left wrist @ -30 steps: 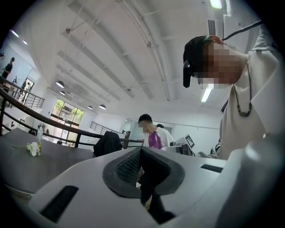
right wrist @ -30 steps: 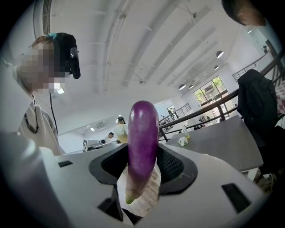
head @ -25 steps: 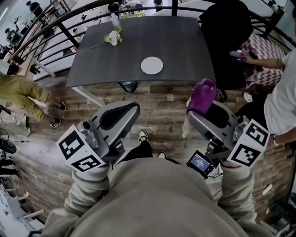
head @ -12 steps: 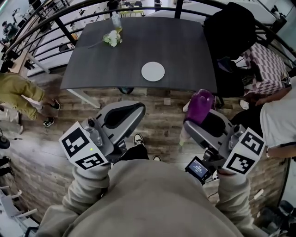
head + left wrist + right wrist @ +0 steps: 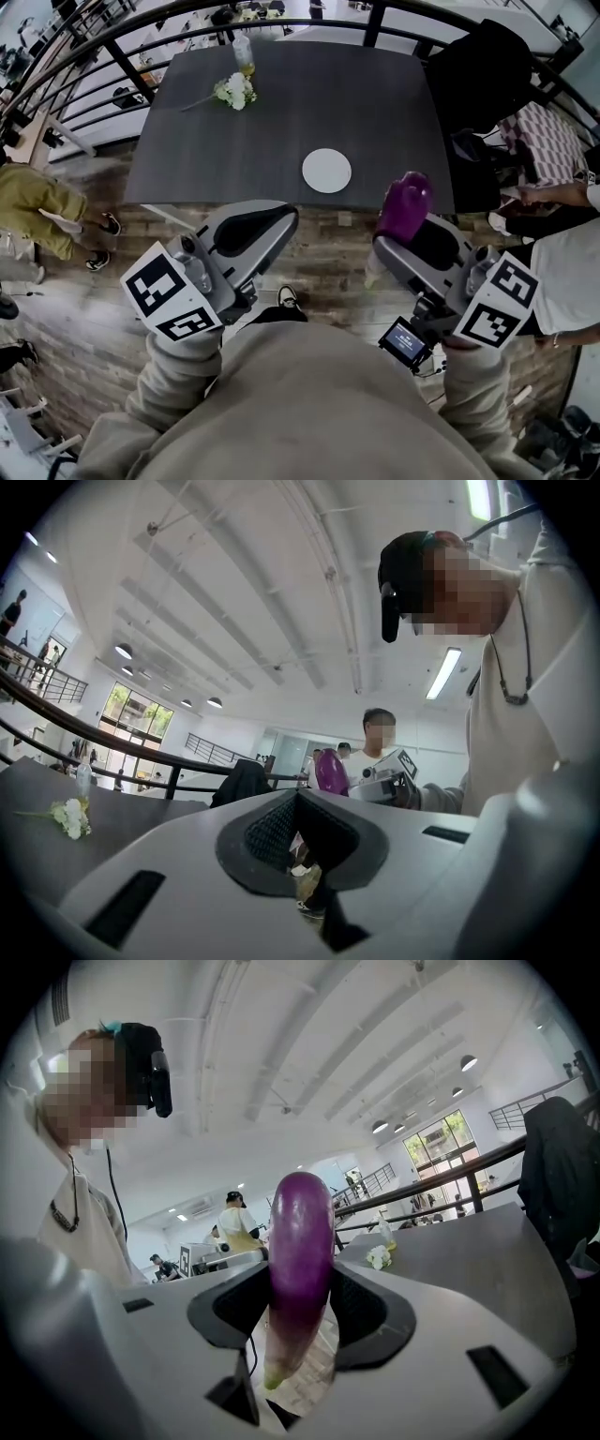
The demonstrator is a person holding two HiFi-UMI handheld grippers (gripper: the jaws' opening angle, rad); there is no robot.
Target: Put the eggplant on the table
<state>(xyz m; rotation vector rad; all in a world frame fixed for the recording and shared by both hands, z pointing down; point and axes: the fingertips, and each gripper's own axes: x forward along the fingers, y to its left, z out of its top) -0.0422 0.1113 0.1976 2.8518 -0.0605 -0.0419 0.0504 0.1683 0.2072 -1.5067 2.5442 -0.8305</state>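
A purple eggplant (image 5: 405, 204) stands upright between the jaws of my right gripper (image 5: 409, 227), which is shut on it. It hangs over the wooden floor just short of the near right edge of the dark grey table (image 5: 281, 112). In the right gripper view the eggplant (image 5: 300, 1241) fills the gap between the pads, pale stem end down, in my right gripper (image 5: 300, 1302). My left gripper (image 5: 267, 220) is level beside it, also short of the table edge. Its pads meet at the tips in the left gripper view (image 5: 296, 799), with nothing between them.
A white plate (image 5: 326, 171) lies near the table's front edge. White flowers (image 5: 234, 91) and a bottle (image 5: 244, 54) sit at the far left. A black jacket (image 5: 483, 70) drapes a chair at the right, near a person's hand (image 5: 553, 192). A railing (image 5: 112, 47) curves behind.
Both grippers have moved forward toward the table's near edge, which now lies closer. The eggplant stays held in the right gripper. The person at the right has shifted.
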